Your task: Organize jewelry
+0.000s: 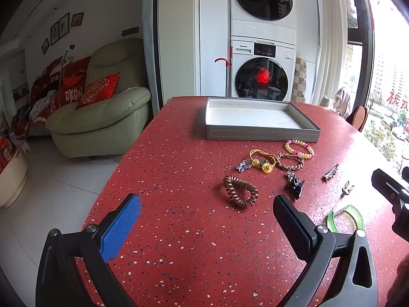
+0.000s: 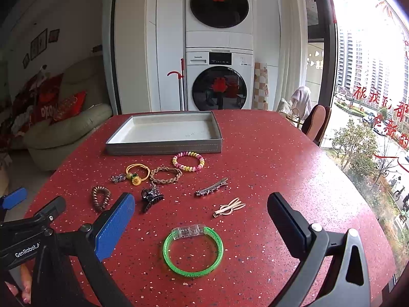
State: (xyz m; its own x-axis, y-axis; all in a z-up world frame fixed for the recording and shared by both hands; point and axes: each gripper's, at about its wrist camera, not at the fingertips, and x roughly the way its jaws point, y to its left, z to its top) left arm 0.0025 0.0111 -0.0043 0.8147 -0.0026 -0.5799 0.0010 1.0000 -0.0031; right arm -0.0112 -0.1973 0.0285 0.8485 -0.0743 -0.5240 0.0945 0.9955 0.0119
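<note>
An empty grey tray (image 1: 263, 134) (image 2: 163, 149) with a white lining sits at the far side of the red speckled table. In front of it lie a pink-yellow beaded bracelet (image 2: 188, 161) (image 1: 299, 148), a braided brown bracelet (image 2: 165, 174), a yellow hair tie with a flower (image 2: 137, 172), a brown spiral hair tie (image 1: 240, 191) (image 2: 101, 197), a black claw clip (image 2: 151, 197) (image 1: 295, 183), a silver barrette (image 2: 211, 187), a beige clip (image 2: 229, 206) and a green bangle (image 2: 193, 250). My left gripper (image 1: 207, 227) is open and empty, short of the spiral tie. My right gripper (image 2: 202, 227) is open and empty above the bangle.
The table (image 2: 268, 158) ends at a window on the right and drops to a white floor on the left. A green armchair (image 1: 102, 112) stands left of the table. Stacked washing machines (image 1: 263, 58) are behind it. A chair back (image 2: 317, 122) stands at the far right.
</note>
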